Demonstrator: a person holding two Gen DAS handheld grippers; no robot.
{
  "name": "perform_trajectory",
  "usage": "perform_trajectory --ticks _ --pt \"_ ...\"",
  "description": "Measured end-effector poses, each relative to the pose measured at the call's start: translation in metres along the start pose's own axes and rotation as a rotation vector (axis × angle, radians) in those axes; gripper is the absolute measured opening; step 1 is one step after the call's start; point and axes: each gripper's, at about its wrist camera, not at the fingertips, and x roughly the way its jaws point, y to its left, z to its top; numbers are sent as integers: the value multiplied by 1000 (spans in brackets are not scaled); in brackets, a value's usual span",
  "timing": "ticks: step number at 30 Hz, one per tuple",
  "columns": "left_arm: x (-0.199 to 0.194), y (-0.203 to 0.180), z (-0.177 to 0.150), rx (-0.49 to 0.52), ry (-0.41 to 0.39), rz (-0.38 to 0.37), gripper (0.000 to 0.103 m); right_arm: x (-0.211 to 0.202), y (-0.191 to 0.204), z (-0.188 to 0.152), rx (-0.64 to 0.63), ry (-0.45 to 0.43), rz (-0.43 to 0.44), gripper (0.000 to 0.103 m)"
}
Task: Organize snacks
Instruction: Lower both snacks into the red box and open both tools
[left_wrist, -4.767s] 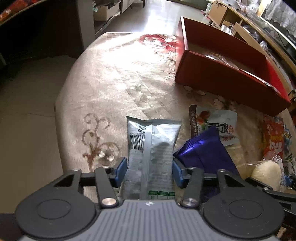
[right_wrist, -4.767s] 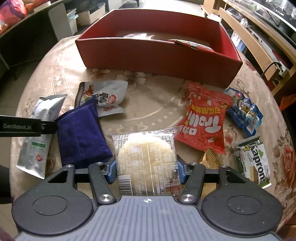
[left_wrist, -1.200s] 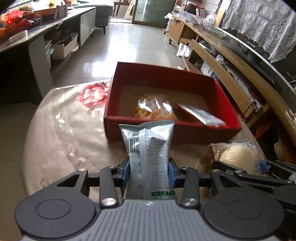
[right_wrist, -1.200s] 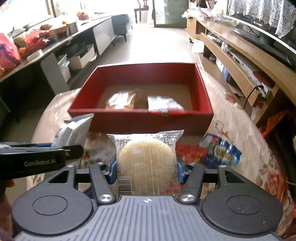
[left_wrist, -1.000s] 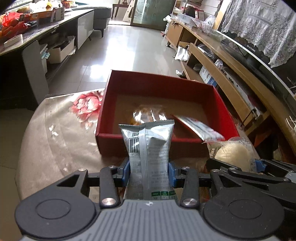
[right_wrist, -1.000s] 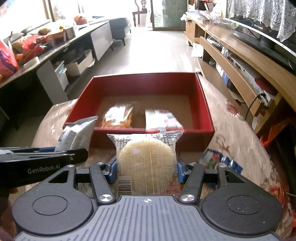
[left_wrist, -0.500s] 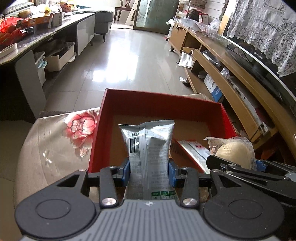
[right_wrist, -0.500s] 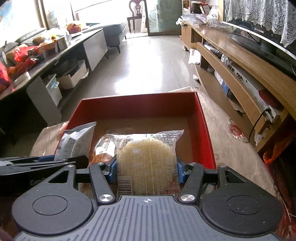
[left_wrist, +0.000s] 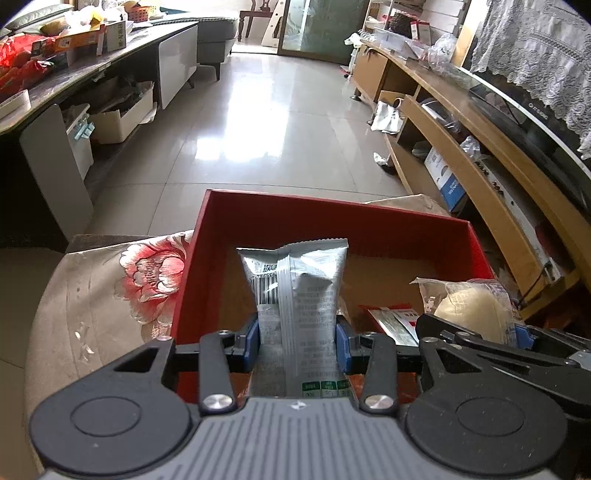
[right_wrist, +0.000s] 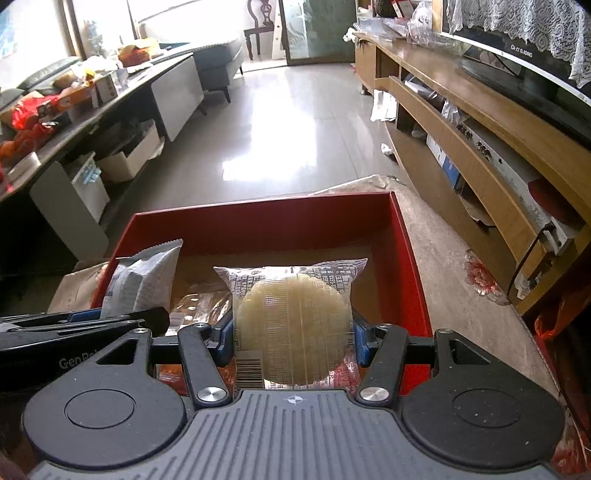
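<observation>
Left gripper (left_wrist: 298, 338) squeezes a silver snack packet (left_wrist: 295, 291) above the red box (left_wrist: 332, 221); right gripper (right_wrist: 293, 341) squeezes a clear cake packet (right_wrist: 291, 321) above the same box, on the bench (left_wrist: 99, 295).

Glossy tiled floor (left_wrist: 258, 122), wooden shelving (right_wrist: 480, 122)

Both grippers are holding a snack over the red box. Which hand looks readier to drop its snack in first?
Right, narrowly. The right gripper holds the round cake packet over the middle of the red box. The left gripper holds its silver packet close to the box's left wall.
</observation>
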Motion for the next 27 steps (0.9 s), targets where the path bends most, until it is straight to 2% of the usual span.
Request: perform_trajectory --ticks 18,27 --pt "31 -3 11 -16 24 53 42 32 2 10 -15 22 -18 66" --pt "26 -4 13 -9 5 64 54 31 -3 14 -5 11 -24 70"
